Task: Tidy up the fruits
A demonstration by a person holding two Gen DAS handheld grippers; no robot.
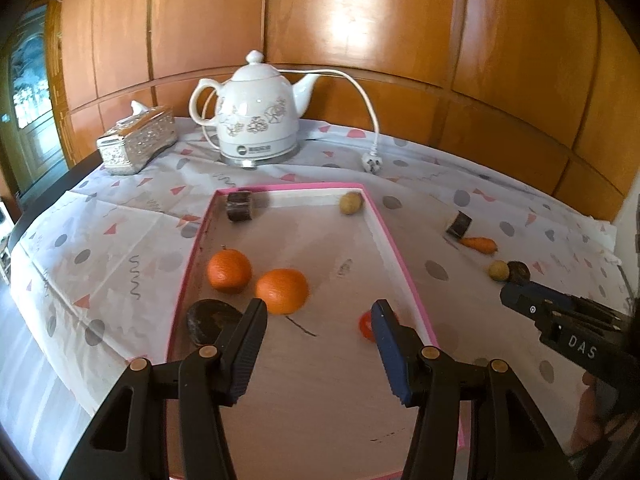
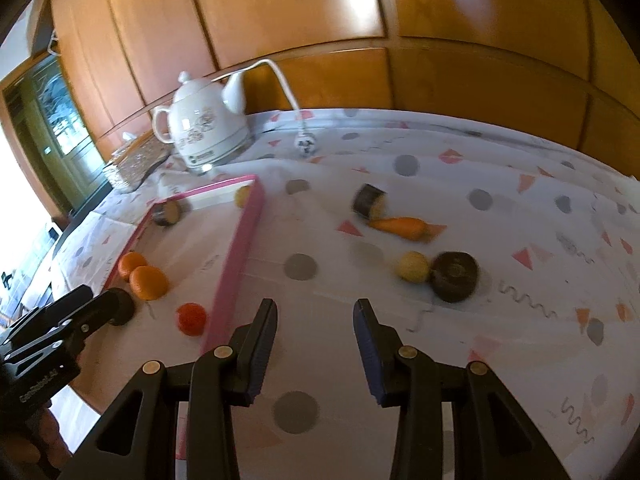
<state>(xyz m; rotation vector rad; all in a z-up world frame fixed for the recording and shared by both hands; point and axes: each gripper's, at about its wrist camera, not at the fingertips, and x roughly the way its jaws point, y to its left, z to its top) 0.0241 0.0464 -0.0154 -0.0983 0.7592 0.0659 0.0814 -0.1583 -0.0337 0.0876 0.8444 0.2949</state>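
A pink-rimmed shallow box [image 1: 400,256] lies on the table. In it are two oranges [image 1: 282,290], a dark flat fruit [image 1: 210,320], a small red fruit [image 1: 366,326], a dark cut piece [image 1: 239,206] and a yellowish ball [image 1: 351,203]. My left gripper [image 1: 320,308] is open and empty above the box, just behind the nearer orange. On the cloth right of the box lie a dark cut piece [image 2: 369,201], a carrot [image 2: 402,227], a yellow ball [image 2: 414,266] and a dark round fruit [image 2: 454,276]. My right gripper [image 2: 316,308] is open and empty above the cloth, short of them.
A white kettle [image 1: 256,120] with its cord and plug [image 1: 372,162] stands at the back. A silver tissue box [image 1: 136,142] sits to its left. A wooden panel wall runs behind the table. The patterned cloth [image 2: 500,184] covers the table.
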